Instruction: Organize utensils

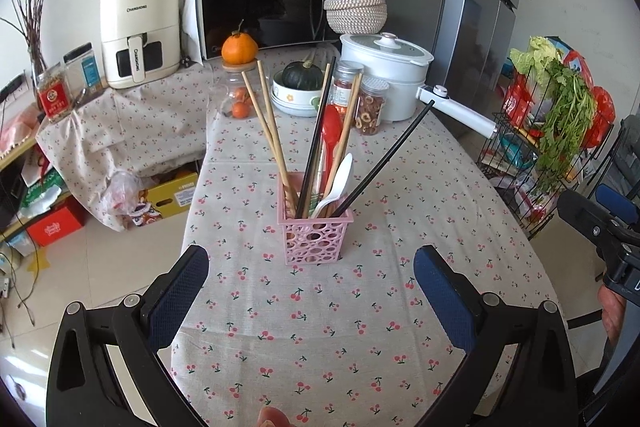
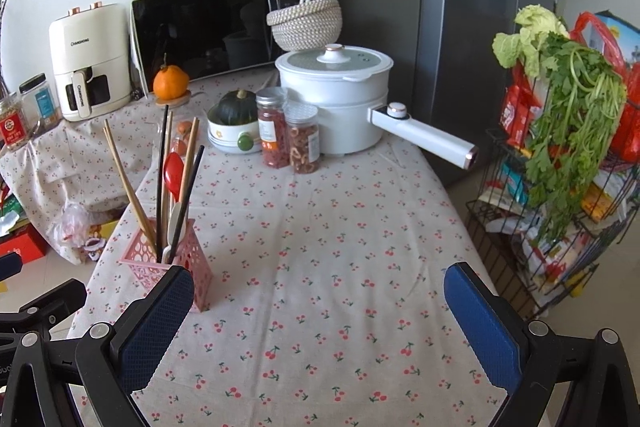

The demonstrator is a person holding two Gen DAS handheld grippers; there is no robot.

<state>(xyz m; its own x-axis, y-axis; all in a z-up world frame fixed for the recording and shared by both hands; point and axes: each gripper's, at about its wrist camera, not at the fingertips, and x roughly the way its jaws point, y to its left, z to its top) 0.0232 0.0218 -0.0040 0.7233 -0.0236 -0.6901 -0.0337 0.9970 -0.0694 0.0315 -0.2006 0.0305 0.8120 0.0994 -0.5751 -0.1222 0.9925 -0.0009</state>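
A pink perforated utensil basket (image 1: pixel 316 235) stands on the cherry-print tablecloth (image 1: pixel 360 327). It holds wooden chopsticks (image 1: pixel 268 131), black chopsticks (image 1: pixel 384 159), a red spoon (image 1: pixel 331 131) and a white spoon (image 1: pixel 340 183). My left gripper (image 1: pixel 312 303) is open and empty, just in front of the basket. In the right wrist view the basket (image 2: pixel 176 263) sits at the left, behind my left finger. My right gripper (image 2: pixel 320 323) is open and empty over bare cloth to the basket's right.
A white electric pot (image 2: pixel 340 99) with a long handle, two spice jars (image 2: pixel 288 131), a bowl with a green squash (image 2: pixel 234 119), an orange (image 1: pixel 239 47), a microwave (image 1: pixel 272 11) and an air fryer (image 1: pixel 138 31) line the far end. A wire vegetable rack (image 2: pixel 560 167) stands right of the table.
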